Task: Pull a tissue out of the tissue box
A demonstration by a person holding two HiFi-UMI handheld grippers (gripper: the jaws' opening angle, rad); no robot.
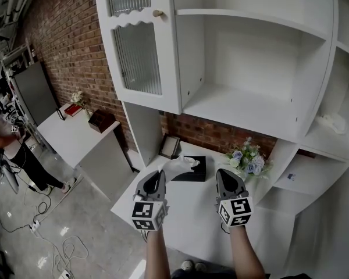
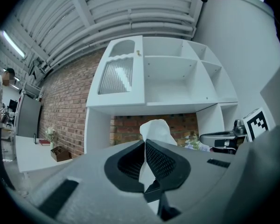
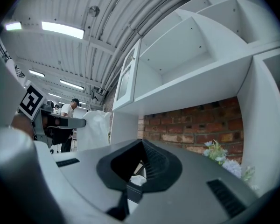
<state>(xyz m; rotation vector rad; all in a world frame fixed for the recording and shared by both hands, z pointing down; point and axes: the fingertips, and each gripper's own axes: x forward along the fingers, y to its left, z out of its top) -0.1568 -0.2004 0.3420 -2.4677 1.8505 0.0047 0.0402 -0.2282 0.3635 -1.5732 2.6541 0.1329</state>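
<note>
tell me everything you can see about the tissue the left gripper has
The tissue is a thin white paper sheet, soft-looking and creased. The left gripper is shut on its lower part, and the free end stands above the jaw tips in a rounded folded peak. From the head view it stretches from those tips to above the black tissue box on the white counter; whether its far end sits in the box can't be made out.
</note>
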